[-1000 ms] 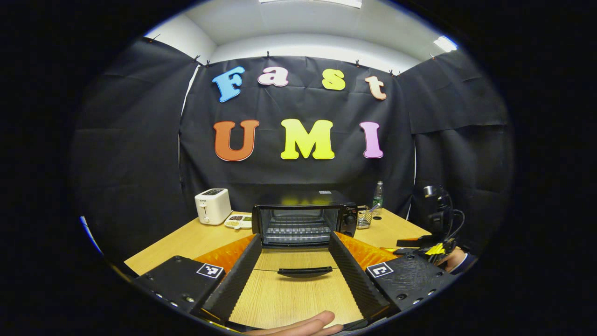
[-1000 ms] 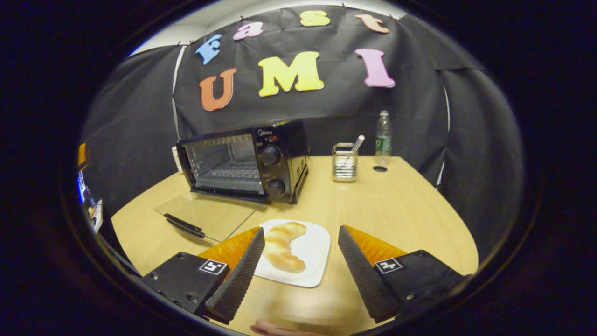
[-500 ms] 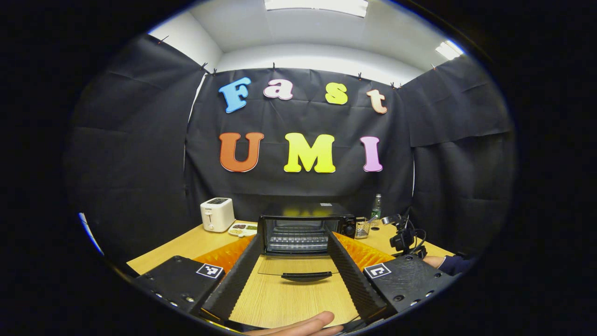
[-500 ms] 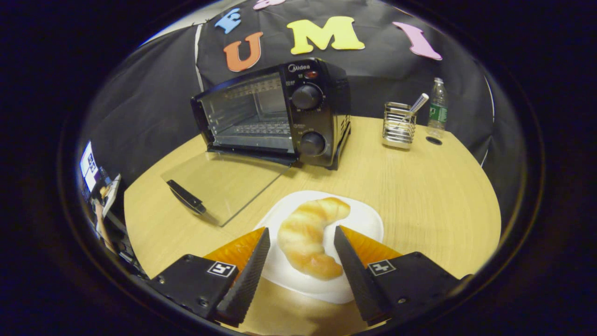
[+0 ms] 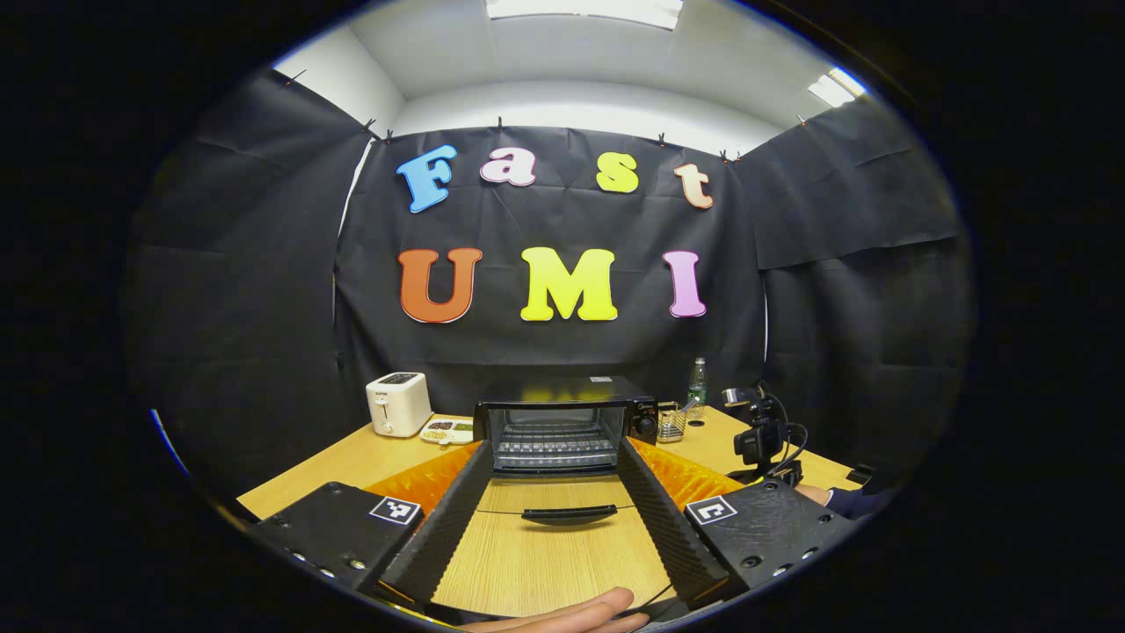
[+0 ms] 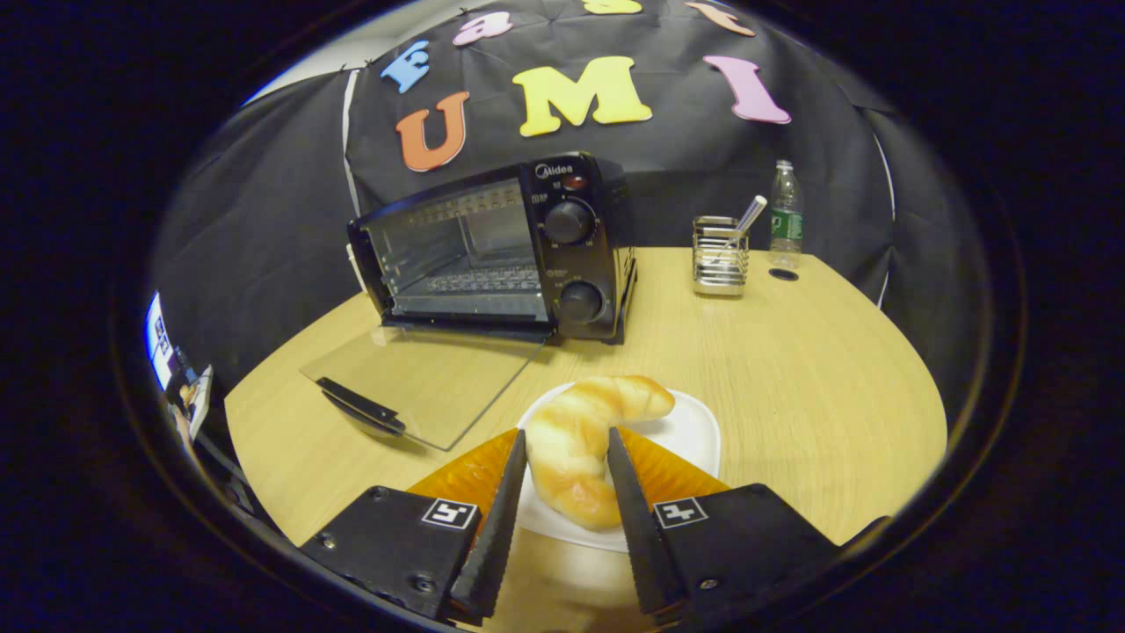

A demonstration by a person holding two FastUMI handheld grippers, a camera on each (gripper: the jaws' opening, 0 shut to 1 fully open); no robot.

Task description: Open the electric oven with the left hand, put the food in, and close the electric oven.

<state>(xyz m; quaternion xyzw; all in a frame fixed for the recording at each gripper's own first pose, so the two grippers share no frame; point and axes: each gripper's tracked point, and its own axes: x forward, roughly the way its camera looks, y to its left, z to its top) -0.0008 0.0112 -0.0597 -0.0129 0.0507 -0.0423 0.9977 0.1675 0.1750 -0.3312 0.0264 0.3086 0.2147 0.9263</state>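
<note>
The black electric oven [image 5: 562,429] stands at mid table with its glass door [image 5: 562,501] folded down flat and the handle [image 5: 567,514] toward me. My left gripper [image 5: 555,447] hovers in front of that door, open, with nothing between its fingers. In the right gripper view a golden croissant [image 6: 576,440] lies on a white plate [image 6: 690,431], right of the oven [image 6: 492,255] and its lowered door [image 6: 431,387]. My right gripper [image 6: 565,435] is shut on the croissant, one finger against each side. The right gripper [image 5: 763,440] also appears farther off in the left gripper view.
A white toaster [image 5: 397,403] and a small dish of snacks [image 5: 444,429] sit left of the oven. A wire utensil holder [image 6: 719,255] and a plastic bottle [image 6: 785,215] stand at the back right. A person's finger [image 5: 571,611] and sleeve [image 5: 848,501] are near the front edge.
My right gripper came down around the croissant and its fingers closed onto it. The left gripper stayed open in front of the lowered door, shifting only slightly.
</note>
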